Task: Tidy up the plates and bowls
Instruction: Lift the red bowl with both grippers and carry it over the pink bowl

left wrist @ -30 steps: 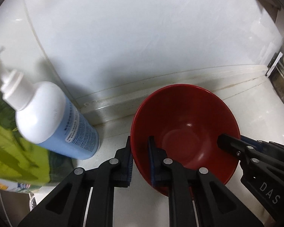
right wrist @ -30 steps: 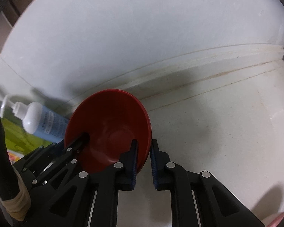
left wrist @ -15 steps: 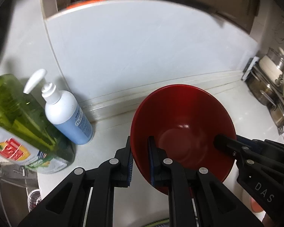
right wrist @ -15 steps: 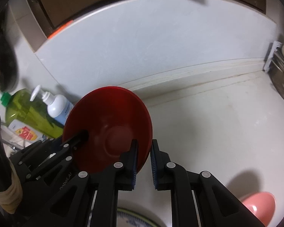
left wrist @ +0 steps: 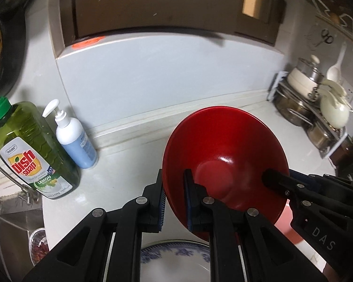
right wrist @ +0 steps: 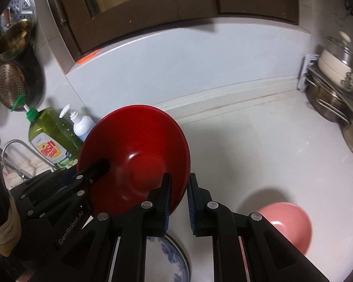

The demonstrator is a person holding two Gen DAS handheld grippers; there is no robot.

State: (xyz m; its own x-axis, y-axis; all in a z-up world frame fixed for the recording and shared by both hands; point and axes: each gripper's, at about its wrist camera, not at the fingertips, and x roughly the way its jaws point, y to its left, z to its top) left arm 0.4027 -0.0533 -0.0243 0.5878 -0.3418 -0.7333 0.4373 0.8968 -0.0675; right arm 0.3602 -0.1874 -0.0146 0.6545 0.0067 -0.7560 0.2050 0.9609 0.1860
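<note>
1. Red and glossy, the round plastic bowl [left wrist: 226,159] hangs tilted above the pale stone worktop [right wrist: 258,145], gripped from both sides.
2. My left claw [left wrist: 174,201] pinches the bowl's near-left rim, one finger inside, one outside.
3. My right claw [right wrist: 178,199] pinches the opposite rim the same way; in the left view its black finger [left wrist: 277,181] reaches into the bowl.
4. Below my claws sits a white plate with blue patterned rim [left wrist: 176,258].
5. A pink bowl [right wrist: 287,225] rests on the worktop to the right.
6. A green dish soap bottle [left wrist: 33,155] and a white-and-blue pump bottle [left wrist: 75,136] stand together at the left.
</note>
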